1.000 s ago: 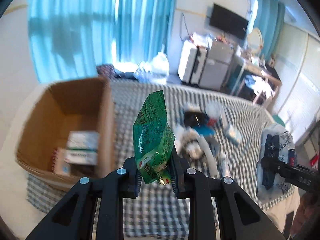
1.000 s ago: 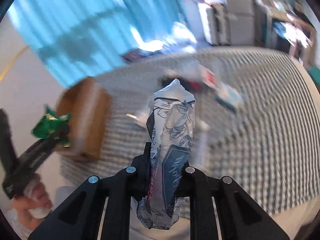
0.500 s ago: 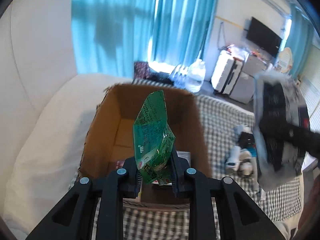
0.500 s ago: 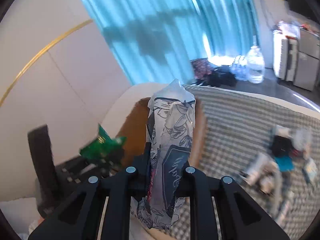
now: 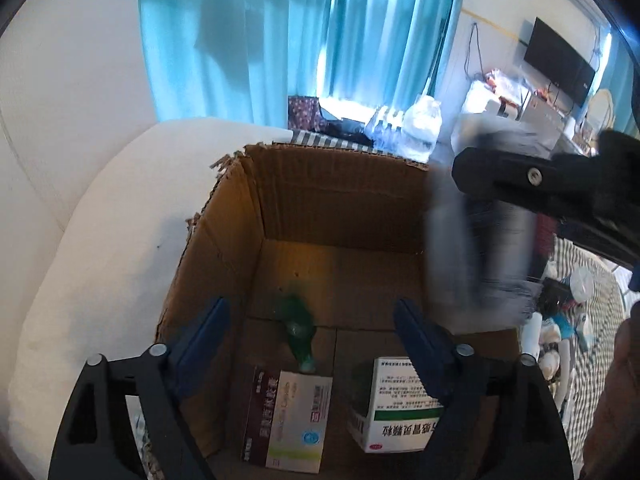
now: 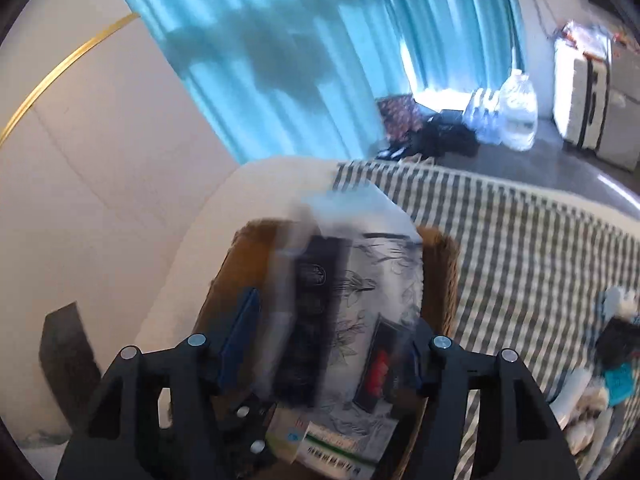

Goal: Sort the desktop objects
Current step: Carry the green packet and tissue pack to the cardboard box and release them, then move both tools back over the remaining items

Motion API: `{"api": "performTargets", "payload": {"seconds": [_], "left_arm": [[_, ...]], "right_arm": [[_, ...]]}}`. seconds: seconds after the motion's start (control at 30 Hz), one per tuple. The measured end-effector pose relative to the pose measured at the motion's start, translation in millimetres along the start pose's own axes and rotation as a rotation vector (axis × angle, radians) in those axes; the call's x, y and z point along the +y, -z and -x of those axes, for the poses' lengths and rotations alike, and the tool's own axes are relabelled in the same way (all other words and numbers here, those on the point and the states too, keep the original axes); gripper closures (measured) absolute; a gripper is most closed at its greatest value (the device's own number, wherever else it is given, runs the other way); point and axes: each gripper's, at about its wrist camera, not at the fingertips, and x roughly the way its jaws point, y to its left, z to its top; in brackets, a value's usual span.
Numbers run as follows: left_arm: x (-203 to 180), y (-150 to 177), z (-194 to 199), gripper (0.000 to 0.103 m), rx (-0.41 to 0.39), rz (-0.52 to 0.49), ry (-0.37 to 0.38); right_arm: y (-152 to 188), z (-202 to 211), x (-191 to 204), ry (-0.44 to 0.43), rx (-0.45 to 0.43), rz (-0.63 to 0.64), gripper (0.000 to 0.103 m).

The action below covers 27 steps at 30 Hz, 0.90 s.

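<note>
With both sets of jaws released over the brown cardboard box [image 5: 340,216], the green foil packet [image 5: 298,330] and white floral-print pouch [image 6: 352,304] were dropping inside, while clutter [image 6: 616,360] remained on the checked bed at right.

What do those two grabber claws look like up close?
The left gripper and the right gripper look the same: matte black plastic frames with open triangular cutouts. Round silver screws sit on top of each finger. Flat blue pads line the inner faces of the fingers. No cables or printed markings show. At the right edge of the left wrist view, a bit of the person's bare skin is visible.
</note>
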Motion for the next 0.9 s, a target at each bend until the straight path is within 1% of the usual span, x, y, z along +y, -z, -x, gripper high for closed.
{"api": "performTargets", "payload": {"seconds": [0.07,0.13,0.23,0.37,0.5,0.57,0.63,0.67,0.73,0.8,0.9], "left_arm": [[1.8,3.2,0.1,0.013,0.011,0.004,-0.016],[2.1,7.8,5.0,0.013,0.013,0.008,-0.016],[1.0,18.4,19.7,0.013,0.017,0.028,-0.016],[-6.6,29.7,46.6,0.011,-0.003,0.021,-0.013],[-22.1,34.4,80.0,0.01,-0.028,-0.008,-0.002],[-33.2,36.5,104.4,0.008,-0.067,-0.015,0.011],[-43.1,36.5,122.1,0.004,-0.097,-0.022,0.02],[-49.1,37.4,131.4,0.004,-0.112,-0.024,0.026],[-64.2,40.6,152.2,0.003,-0.14,-0.032,0.048],[-81.3,45.1,169.0,0.0,-0.162,-0.046,0.068],[-107.9,51.6,186.8,0.0,-0.179,-0.066,0.072]], "right_arm": [[-2.0,1.9,-2.5,0.012,-0.007,-0.007,0.041],[-2.4,5.6,-5.1,-0.007,-0.002,-0.017,0.041],[0.7,19.3,-7.1,0.018,-0.015,-0.024,0.041],[10.9,55.2,-3.3,0.034,-0.061,-0.013,0.041],[25.8,103.9,5.7,0.11,-0.126,0.044,0.041],[36.6,131.8,6.0,0.139,-0.161,0.067,0.04],[45.8,158.1,1.1,0.163,-0.187,0.064,0.037],[52.0,176.5,-1.8,0.183,-0.212,0.062,0.033],[60.9,202.4,-4.9,0.217,-0.25,0.067,0.03],[72.1,234.5,-7.8,0.261,-0.293,0.086,0.03],[86.8,273.3,-14.9,0.312,-0.335,0.1,0.027]]}}
